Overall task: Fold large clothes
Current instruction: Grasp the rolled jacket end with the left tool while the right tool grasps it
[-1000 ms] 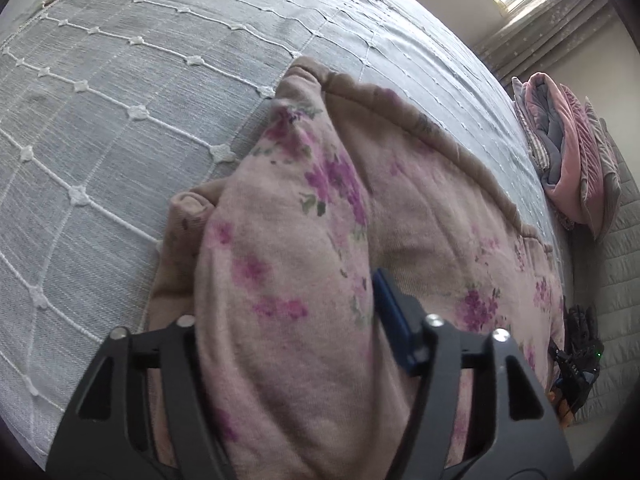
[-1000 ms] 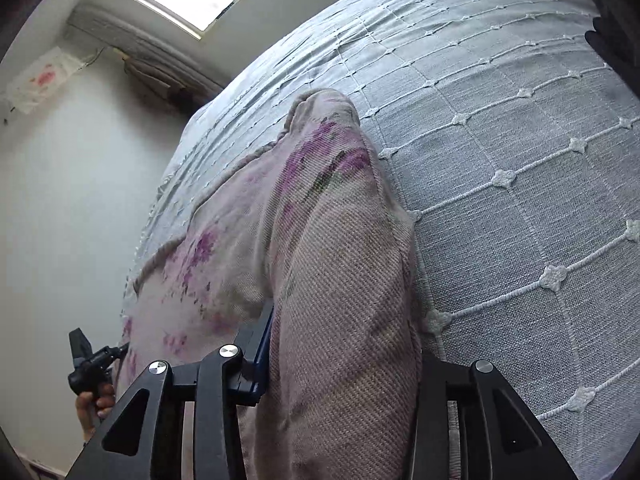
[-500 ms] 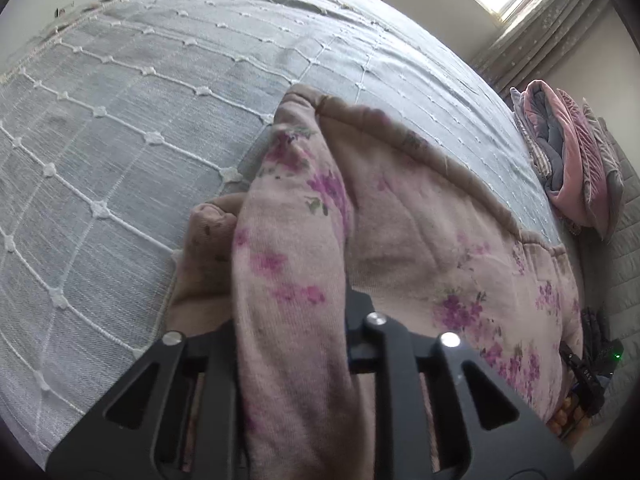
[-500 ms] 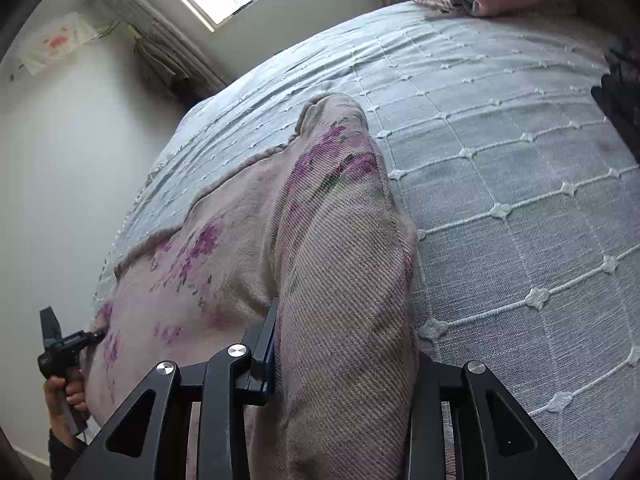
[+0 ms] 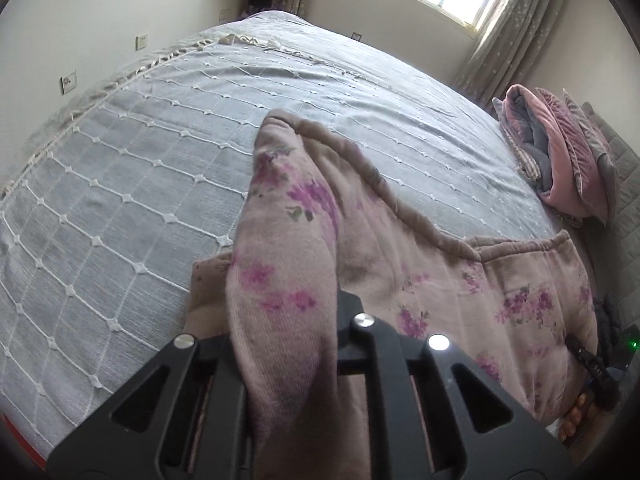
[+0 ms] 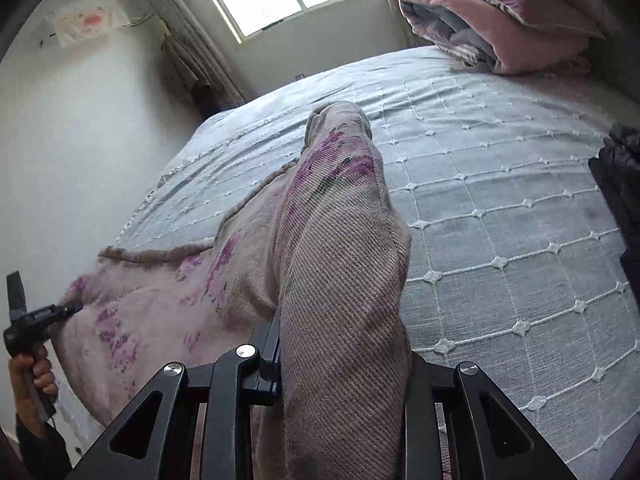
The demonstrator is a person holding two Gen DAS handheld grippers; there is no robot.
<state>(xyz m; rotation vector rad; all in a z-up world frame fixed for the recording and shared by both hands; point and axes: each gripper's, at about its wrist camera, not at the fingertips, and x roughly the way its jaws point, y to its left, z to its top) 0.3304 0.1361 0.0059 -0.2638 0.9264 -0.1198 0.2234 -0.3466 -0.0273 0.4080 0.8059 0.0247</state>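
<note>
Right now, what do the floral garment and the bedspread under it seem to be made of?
Floral garment: looks like soft, thick knit or fleece, matte pink with purple flowers; ribbed weave lines show on the fold in the right wrist view, and it drapes heavily.

Bedspread: seemingly woven cotton-like cloth, matte grey-blue, with raised white stitched grid lines, small tufts at crossings and a fringed edge.

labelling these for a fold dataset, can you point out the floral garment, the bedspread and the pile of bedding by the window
floral garment (image 5: 280, 280), left wrist view, on the raised fold.
bedspread (image 5: 120, 200), left wrist view, on a bare quilted patch.
pile of bedding (image 6: 500, 16), right wrist view, on the pink top layer.
</note>
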